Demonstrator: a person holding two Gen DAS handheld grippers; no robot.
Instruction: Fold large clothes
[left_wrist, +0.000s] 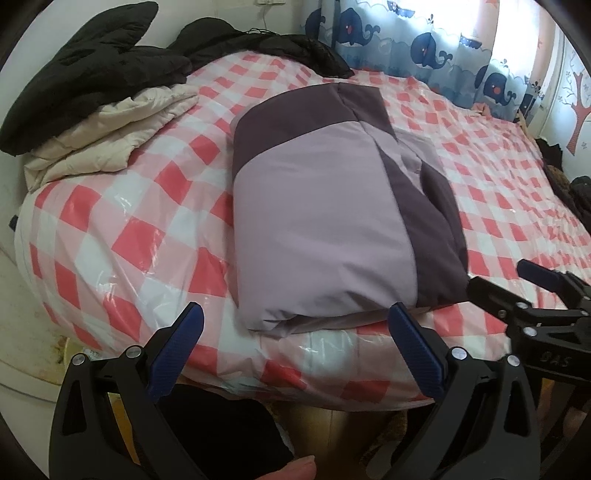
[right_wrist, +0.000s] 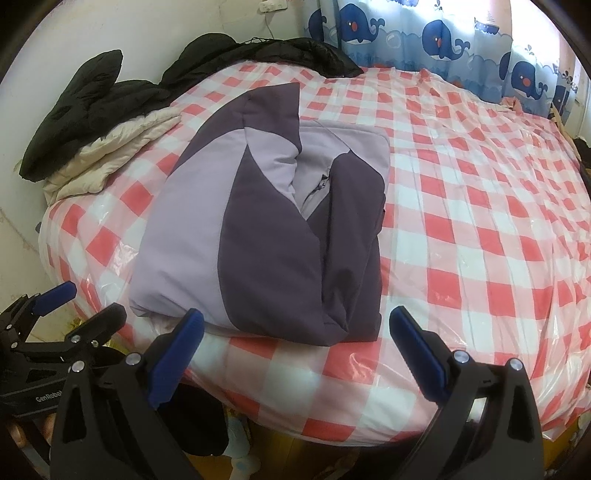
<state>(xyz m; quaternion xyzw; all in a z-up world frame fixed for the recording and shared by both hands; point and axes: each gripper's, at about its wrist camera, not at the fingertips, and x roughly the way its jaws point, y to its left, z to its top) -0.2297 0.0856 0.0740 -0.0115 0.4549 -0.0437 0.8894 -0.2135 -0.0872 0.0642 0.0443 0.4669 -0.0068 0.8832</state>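
Observation:
A padded jacket (left_wrist: 325, 229) in lilac and dark purple lies folded into a compact bundle near the front edge of the bed (left_wrist: 110, 229). My left gripper (left_wrist: 295, 317) is open just short of the bundle's near left corner, holding nothing. My right gripper (right_wrist: 295, 321) is also open and empty, facing the dark purple near end of the jacket (right_wrist: 258, 221). Each gripper shows in the other's view: the right gripper (left_wrist: 498, 277) beside the jacket's right corner, the left gripper (right_wrist: 92, 301) at its left corner. The folded sleeves lie on top.
The bed has a pink and white checked plastic cover (right_wrist: 480, 221). A black coat (left_wrist: 92, 62) rests on a cream quilted garment (left_wrist: 110, 136) at the far left. Another black garment (left_wrist: 277, 44) lies at the back. Whale-print curtains (left_wrist: 424, 48) hang behind.

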